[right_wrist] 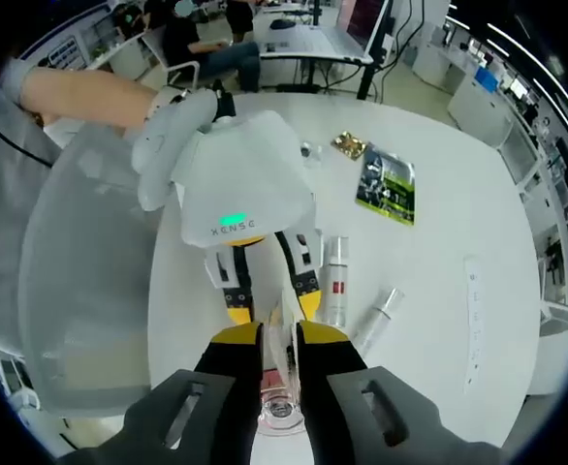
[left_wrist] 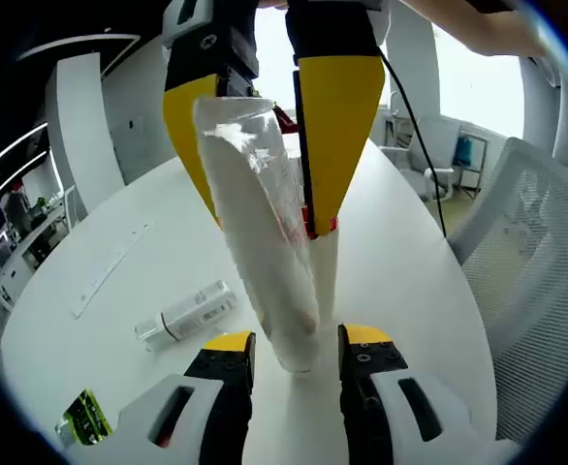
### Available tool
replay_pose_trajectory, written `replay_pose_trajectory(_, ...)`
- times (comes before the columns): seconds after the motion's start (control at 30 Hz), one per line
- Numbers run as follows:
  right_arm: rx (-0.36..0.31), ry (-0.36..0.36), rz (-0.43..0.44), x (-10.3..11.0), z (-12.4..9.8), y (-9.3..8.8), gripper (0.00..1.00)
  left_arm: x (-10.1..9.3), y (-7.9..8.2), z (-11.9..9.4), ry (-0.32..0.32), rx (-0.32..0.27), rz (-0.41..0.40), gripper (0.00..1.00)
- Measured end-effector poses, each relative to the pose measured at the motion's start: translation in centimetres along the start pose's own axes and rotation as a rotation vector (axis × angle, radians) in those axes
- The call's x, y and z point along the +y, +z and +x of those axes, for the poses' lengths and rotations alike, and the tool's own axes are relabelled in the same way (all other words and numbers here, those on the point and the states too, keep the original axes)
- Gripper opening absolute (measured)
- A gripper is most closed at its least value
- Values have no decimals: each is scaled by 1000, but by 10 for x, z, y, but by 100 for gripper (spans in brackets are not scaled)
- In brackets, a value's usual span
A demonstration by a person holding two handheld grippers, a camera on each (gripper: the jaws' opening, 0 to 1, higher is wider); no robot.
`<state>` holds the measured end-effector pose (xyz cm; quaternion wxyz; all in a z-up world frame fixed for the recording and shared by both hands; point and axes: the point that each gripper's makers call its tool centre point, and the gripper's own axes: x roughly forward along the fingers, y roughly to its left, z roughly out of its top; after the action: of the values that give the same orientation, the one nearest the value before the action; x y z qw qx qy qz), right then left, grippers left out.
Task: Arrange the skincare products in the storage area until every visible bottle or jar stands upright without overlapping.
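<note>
A white bottle with a clear cap (left_wrist: 265, 242) leans between both grippers. My right gripper (right_wrist: 279, 341) is shut on its clear cap (right_wrist: 280, 397); in the left gripper view it reaches in from above (left_wrist: 265, 145). The base sits between the jaws of my left gripper (left_wrist: 298, 339), which stand open with a thin gap on each side. In the right gripper view the left gripper (right_wrist: 271, 302) faces mine. Just behind stands a second white bottle with a red band (left_wrist: 325, 266) (right_wrist: 335, 281). A clear bottle (left_wrist: 185, 315) (right_wrist: 377, 315) lies on its side on the white table (left_wrist: 410, 281).
A green packet (right_wrist: 387, 184) (left_wrist: 83, 417) and a small gold packet (right_wrist: 350, 145) lie on the table (right_wrist: 458, 213). A pale ruler (left_wrist: 110, 271) (right_wrist: 473, 310) lies near its edge. A mesh chair (left_wrist: 541, 262) stands beside the table. People sit at a desk beyond (right_wrist: 206, 39).
</note>
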<state>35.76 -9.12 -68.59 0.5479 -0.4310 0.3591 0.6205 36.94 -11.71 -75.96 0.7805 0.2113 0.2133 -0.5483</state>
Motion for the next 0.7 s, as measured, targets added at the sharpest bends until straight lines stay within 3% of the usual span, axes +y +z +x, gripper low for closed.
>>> replay_pose_trajectory(0.33, -14, -32, -8, -3, 1, -1, 30, -4, 3, -10, 15, 0, -10, 35)
replay_pose_trajectory(0.7, -45, -89, 10, -9, -2, -4, 51, -11, -1, -26, 30, 25, -28, 45)
